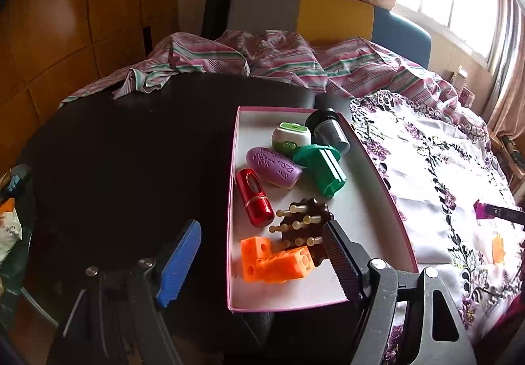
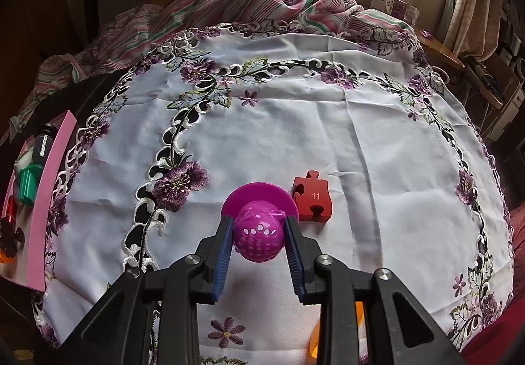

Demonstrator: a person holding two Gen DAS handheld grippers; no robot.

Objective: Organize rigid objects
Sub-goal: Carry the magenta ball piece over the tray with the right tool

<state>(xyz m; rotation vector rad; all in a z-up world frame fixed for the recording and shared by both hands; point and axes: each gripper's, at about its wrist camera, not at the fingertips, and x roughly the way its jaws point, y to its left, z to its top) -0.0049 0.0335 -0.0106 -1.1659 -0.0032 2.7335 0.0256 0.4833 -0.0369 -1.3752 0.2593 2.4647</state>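
My left gripper hangs above the near end of the pink-rimmed tray, angled downward, jaws spread with nothing pinched. Beneath it in the tray: orange block piece, brown pegged piece, red capsule; further in, purple oval case, green piece. My right gripper tilts steeply down over the embroidered cloth, fingers clamped on a magenta perforated piece. Red puzzle block lies just beside it on the cloth.

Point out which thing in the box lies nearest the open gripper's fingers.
The orange block piece in the pink box, lying beside the brown pegged piece; the rest lie farther off.
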